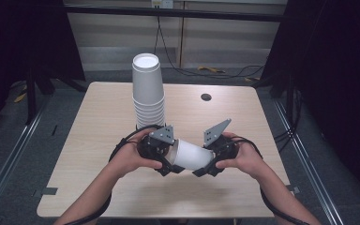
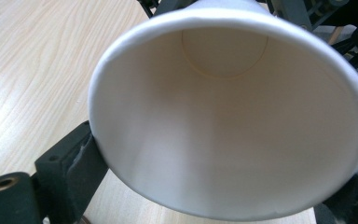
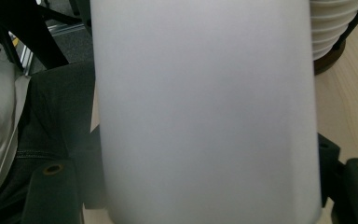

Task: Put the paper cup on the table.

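Cup (image 1: 190,154), white paper, lying sideways off the table (image 1: 89,140), held between both my grippers just in front of the stack of upside-down cups (image 1: 148,91). Left gripper (image 1: 161,157) grasps the rim end; its own view looks straight into the mouth, one pad pressed on the outside wall. Right gripper (image 1: 213,161) is clenched on the base end, wall right up against its camera. Risk as I judge it: thin paper wall, squeeze from two sides could crush or oval the rim; pulling the hands apart unevenly could slip it from one grip. The stack sits just behind the left gripper, so a push forward may topple it. Room: bare tabletop right of the stack, more left of it; near edge close under my forearms.
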Tool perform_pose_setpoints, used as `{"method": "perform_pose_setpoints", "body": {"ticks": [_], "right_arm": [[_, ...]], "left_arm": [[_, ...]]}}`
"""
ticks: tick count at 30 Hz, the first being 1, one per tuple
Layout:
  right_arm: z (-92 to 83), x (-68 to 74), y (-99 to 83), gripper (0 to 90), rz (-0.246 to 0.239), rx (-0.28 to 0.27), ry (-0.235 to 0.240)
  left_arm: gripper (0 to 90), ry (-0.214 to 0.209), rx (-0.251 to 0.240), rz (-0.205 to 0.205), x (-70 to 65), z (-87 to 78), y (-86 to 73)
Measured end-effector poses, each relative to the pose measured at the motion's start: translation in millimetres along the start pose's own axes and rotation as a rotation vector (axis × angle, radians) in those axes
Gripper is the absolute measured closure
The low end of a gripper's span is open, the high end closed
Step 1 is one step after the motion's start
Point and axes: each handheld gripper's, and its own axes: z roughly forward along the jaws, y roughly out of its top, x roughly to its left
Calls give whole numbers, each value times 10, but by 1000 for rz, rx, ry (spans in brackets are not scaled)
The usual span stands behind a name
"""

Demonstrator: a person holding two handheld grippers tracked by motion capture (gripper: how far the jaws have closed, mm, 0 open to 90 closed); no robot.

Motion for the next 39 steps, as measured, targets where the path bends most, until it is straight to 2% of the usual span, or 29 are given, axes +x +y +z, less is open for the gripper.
{"method": "perform_pose_setpoints", "body": {"ticks": [5, 19, 30, 32, 39], "right_arm": [[18, 0, -12, 247, 6, -1, 2], [98, -9, -27, 232, 21, -26, -38], [140, -23, -48, 202, 46, -67, -72], [131, -30, -65, 197, 66, -71, -74], [107, -32, -136, 192, 71, -93, -71]], "left_arm": [[86, 0, -11, -3, 1, -12, 13], [99, 15, -28, -24, 8, -61, 72], [118, 40, -4, -30, 10, -120, 104], [119, 37, -1, -30, 12, -128, 100], [120, 50, 18, -47, 23, -161, 102]]}}
